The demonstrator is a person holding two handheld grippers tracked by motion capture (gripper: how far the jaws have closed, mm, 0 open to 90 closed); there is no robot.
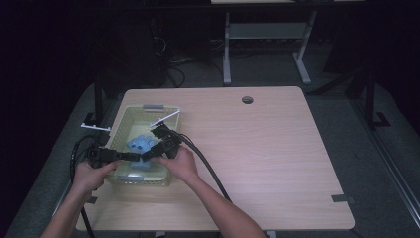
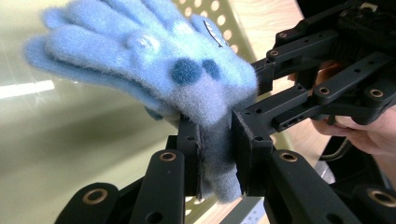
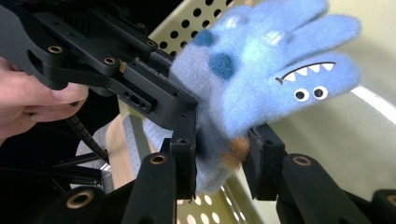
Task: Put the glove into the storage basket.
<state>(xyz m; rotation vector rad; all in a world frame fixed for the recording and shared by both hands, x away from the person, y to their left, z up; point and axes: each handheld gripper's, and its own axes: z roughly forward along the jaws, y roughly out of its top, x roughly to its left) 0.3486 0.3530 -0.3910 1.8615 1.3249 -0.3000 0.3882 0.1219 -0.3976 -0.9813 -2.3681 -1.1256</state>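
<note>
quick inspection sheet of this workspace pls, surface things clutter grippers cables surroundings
surface: light wood table with a round cable hole near the far edge and a dark tab at the near right edge
job's things: fuzzy blue glove with darker spots and a monster face, held over a pale green perforated basket
clutter: nothing seen
grippers: left gripper and right gripper both shut on the glove's cuff end, meeting over the basket
cables: black cable trails from the right gripper along the forearm; another loops off the table's left edge
surroundings: dark room, grey floor, a second table frame behind
</note>
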